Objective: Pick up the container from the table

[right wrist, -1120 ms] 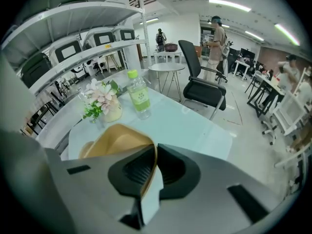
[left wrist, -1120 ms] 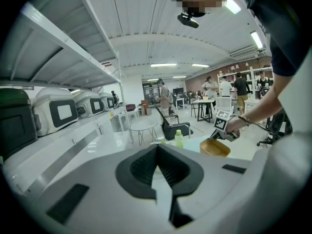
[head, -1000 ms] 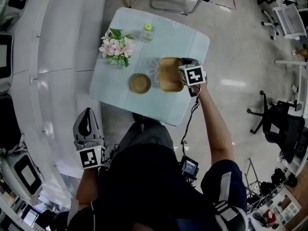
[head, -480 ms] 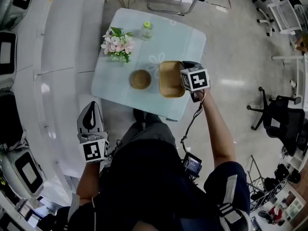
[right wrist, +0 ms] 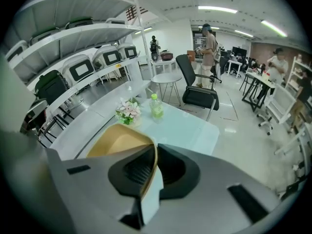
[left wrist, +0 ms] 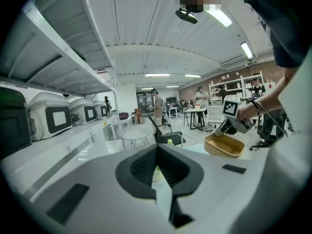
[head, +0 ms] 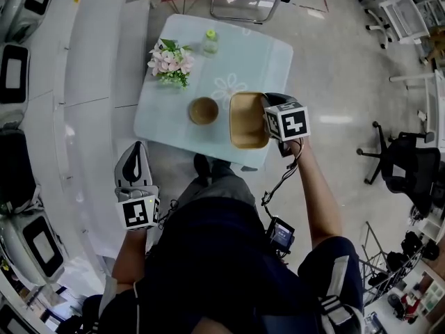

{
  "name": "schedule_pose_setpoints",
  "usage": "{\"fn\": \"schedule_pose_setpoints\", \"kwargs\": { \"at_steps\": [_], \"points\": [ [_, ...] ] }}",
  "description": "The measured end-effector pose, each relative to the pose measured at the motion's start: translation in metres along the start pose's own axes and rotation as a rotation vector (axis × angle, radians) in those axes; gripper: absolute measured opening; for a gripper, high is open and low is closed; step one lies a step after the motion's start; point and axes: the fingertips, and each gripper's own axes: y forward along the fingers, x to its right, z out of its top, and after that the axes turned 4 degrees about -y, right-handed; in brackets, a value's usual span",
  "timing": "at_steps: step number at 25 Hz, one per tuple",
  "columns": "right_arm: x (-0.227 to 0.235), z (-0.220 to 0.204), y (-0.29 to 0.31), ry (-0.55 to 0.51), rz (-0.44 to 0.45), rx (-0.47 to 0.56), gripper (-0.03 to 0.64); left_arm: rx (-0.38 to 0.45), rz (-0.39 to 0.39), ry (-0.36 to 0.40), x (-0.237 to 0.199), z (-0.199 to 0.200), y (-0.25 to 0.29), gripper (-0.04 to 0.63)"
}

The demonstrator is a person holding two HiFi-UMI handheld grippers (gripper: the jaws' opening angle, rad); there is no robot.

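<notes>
A pale glass-topped table [head: 261, 61] stands in a large bright hall, with long white shelves [head: 83, 82] running along its left side. The right gripper [head: 267, 115] is closed on the right wall of the tan container [head: 247, 120]. In the right gripper view the thin rim passes between the two dark pads [right wrist: 130, 169], which press on it from both sides. The container hangs from this grip in the air, above the near right corner of the tabletop. Just beside it, on the left, a small round wooden bowl [head: 204, 110] sits close to the near edge. A bunch of pink flowers [head: 170, 62] and a bottle with a green cap [head: 209, 42] stand toward the far left corner. The left gripper [head: 132, 160] is well apart from the table, low beside the shelves. Its jaws are together and nothing is between them.
</notes>
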Motion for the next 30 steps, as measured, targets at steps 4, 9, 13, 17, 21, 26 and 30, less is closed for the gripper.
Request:
{"fn": "schedule_pose_setpoints", "kwargs": {
  "at_steps": [4,9,13,17,21,26,30],
  "points": [
    [-0.01,-0.003,-0.02,0.01,-0.005,0.014,0.017,0.018,-0.013,-0.002,0.004,0.004,-0.004,0.003],
    [-0.02,0.0,-0.047,0.023,-0.027,0.067,0.017,0.043,-0.028,-0.006,0.006,0.011,-0.008,0.003],
    [-0.028,0.003,-0.068,0.036,-0.041,0.124,0.017,0.057,-0.036,-0.009,0.009,0.016,-0.011,0.003],
    [-0.038,0.004,-0.09,0.047,-0.045,0.172,0.017,0.072,-0.043,-0.013,0.012,0.02,-0.016,0.003],
    [-0.051,0.005,-0.108,0.066,-0.036,0.209,0.017,0.084,-0.051,-0.017,0.014,0.024,-0.017,0.003],
    [-0.062,0.008,-0.128,0.082,-0.044,0.26,0.017,0.094,-0.059,-0.019,0.017,0.027,-0.021,0.002],
    [-0.069,0.009,-0.143,0.091,-0.068,0.304,0.017,0.104,-0.061,-0.022,0.016,0.031,-0.024,0.003]
  ]
}}
